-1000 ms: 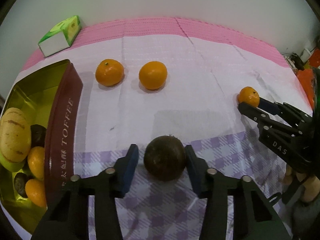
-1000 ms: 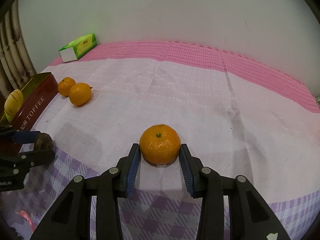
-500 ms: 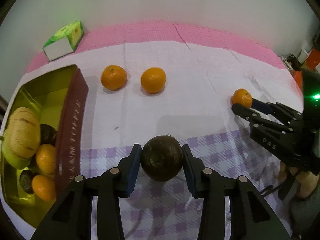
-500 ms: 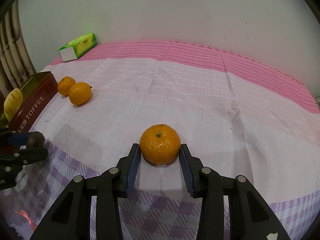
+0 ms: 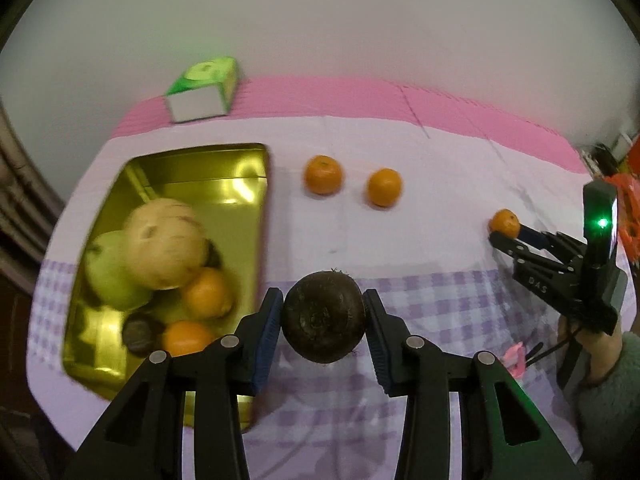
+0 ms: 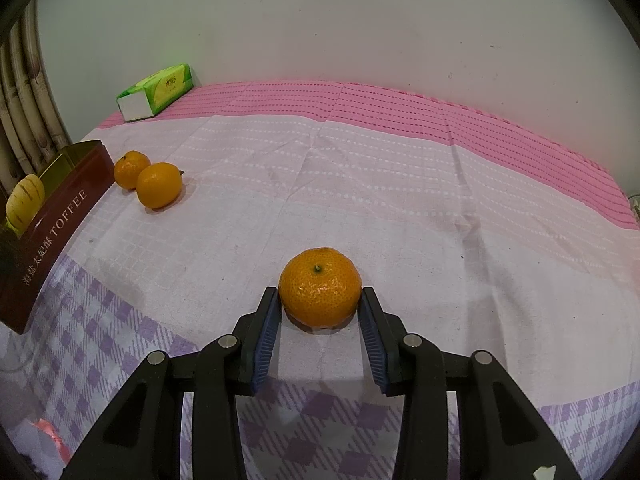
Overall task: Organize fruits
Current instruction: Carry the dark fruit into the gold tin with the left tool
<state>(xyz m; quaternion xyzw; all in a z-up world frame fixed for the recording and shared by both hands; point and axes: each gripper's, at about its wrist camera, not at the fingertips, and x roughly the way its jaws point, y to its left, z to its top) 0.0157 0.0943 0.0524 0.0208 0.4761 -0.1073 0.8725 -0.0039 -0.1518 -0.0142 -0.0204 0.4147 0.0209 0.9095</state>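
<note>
The left gripper (image 5: 323, 320) pinches a dark round fruit (image 5: 323, 317) between its fingers, lifted clear of the table; the gold tin (image 5: 224, 168) lies just to its left, so a short sideways carry over the tin's near long wall should reach it. Open room remains in the tin's far half, beyond the piled fruit. The right gripper (image 6: 319, 312) has its fingers pressed on a tangerine (image 6: 320, 289) resting on the cloth near the table's right edge, well apart from the tin.
</note>
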